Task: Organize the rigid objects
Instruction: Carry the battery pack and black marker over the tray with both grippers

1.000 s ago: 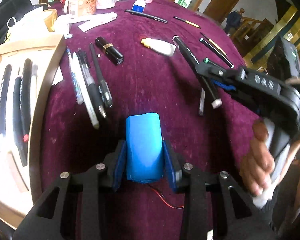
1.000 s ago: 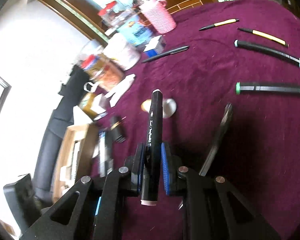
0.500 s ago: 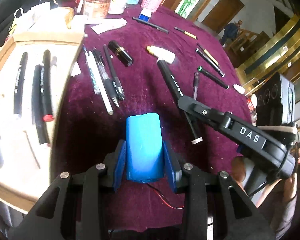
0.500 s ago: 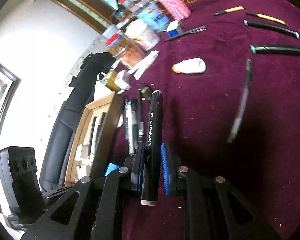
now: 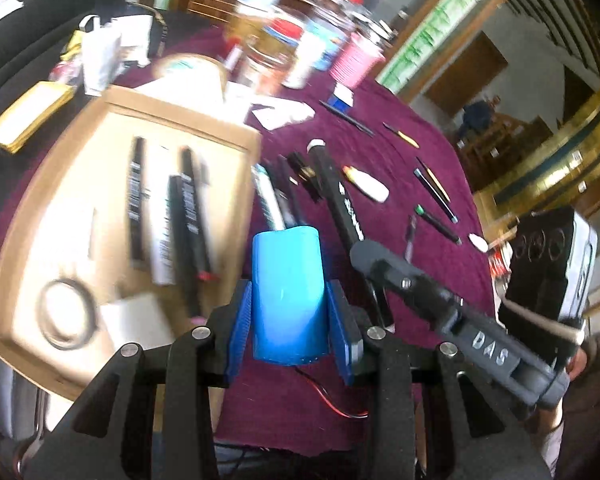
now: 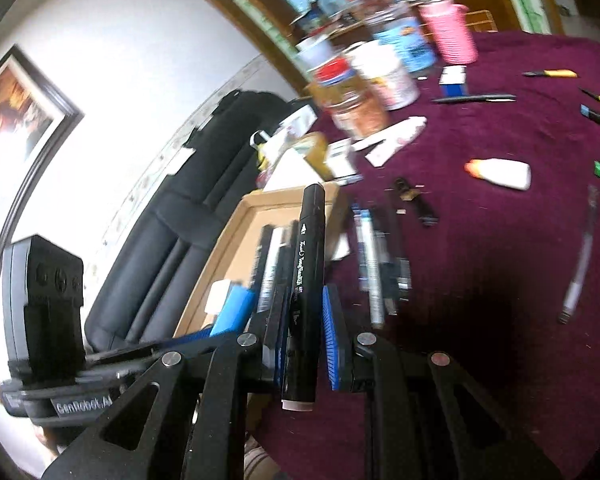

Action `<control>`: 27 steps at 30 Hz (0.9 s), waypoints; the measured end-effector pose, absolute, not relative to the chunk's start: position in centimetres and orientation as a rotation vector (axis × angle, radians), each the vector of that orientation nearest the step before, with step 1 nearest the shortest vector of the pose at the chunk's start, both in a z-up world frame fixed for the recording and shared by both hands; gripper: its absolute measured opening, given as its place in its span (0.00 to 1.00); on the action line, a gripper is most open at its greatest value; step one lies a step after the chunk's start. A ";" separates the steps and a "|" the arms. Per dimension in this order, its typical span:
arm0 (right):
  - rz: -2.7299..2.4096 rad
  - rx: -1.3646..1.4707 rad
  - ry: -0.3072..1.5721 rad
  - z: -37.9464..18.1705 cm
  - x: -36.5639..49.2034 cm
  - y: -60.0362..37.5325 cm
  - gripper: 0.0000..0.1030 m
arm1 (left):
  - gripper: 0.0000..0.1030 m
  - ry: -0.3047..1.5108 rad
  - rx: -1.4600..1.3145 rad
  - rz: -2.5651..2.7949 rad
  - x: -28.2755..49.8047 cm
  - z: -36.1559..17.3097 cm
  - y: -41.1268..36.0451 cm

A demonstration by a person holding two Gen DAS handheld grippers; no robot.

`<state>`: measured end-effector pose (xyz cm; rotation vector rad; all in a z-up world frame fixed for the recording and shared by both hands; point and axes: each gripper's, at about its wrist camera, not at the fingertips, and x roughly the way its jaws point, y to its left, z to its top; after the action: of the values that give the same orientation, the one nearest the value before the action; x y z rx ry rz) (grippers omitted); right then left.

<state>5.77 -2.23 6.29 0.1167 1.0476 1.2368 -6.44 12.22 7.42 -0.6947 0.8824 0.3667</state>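
A: Pens and markers (image 5: 188,216) lie in the cardboard box (image 5: 28,216) at nine o'clock. What does the left gripper (image 5: 288,312) hold?

B: Its jaws squeeze a blue battery pack (image 5: 287,292).

A: And the right gripper (image 6: 306,328)?

B: Its jaws pinch a black marker (image 6: 305,280), pointing to twelve o'clock over the purple cloth (image 6: 500,240).

Bright daylight, fisheye bending at dark rims, motion blur across clutter, deep shadow on the purple tablecloth (image 6: 480,340).
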 end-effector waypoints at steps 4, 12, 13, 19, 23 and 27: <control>1.283 0.069 1.049 6.1 4.5 1.4 0.15 | 0.33 0.868 -0.716 0.434 -7.5 6.9 14.9; 1.332 -0.006 1.031 5.5 3.6 7.2 0.15 | 0.33 0.898 -0.763 0.533 -8.5 4.2 19.2; 1.332 -0.003 1.037 5.3 3.8 7.6 0.15 | 0.33 0.902 -0.767 0.538 -8.6 3.9 19.6; 1.339 -0.006 1.079 3.2 4.8 9.9 0.15 | 0.33 0.927 -0.782 0.565 -8.2 2.4 20.8; 1.328 -0.017 1.083 1.7 4.9 10.7 0.15 | 0.33 0.935 -0.780 0.572 -7.9 2.1 21.3; 1.325 -0.051 1.052 1.8 4.5 10.8 0.15 | 0.33 0.950 -0.774 0.583 -7.5 1.7 21.6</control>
<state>4.54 10.79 1.85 -0.0506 1.0520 1.3251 -7.51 21.62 1.75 -0.7737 0.9500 0.5830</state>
